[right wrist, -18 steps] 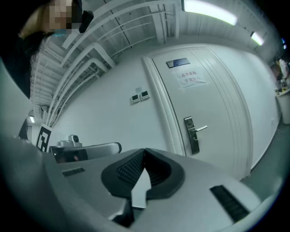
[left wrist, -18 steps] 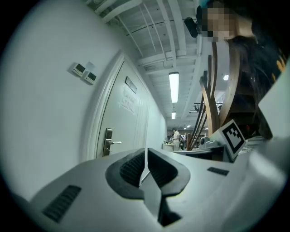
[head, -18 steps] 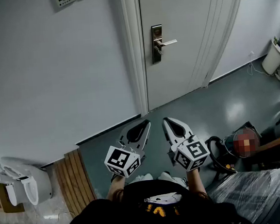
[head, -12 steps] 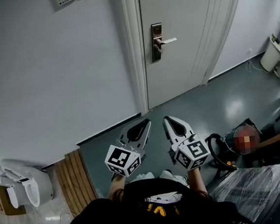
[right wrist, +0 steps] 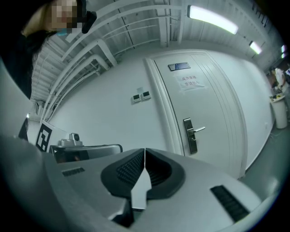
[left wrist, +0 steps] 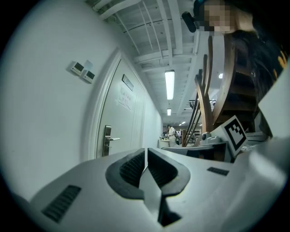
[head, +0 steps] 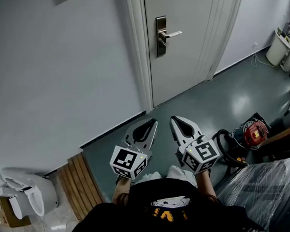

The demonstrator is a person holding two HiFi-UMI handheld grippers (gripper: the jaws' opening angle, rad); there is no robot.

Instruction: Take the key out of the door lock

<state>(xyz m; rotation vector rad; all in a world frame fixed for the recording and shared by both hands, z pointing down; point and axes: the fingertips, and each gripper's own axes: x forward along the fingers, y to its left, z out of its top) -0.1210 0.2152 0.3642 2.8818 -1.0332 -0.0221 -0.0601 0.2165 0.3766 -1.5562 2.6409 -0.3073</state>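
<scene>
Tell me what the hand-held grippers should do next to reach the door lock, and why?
Probably step closer to the door and lift the right hand-held gripper toward the lock plate. Both it and the left hand-held gripper are shut, empty and held low, well short of the door, and any key is too small to make out from here.

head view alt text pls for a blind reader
A person holds the left gripper and right gripper, both shut and empty, side by side, short of a closed white door with a lever handle. No key can be made out.
</scene>
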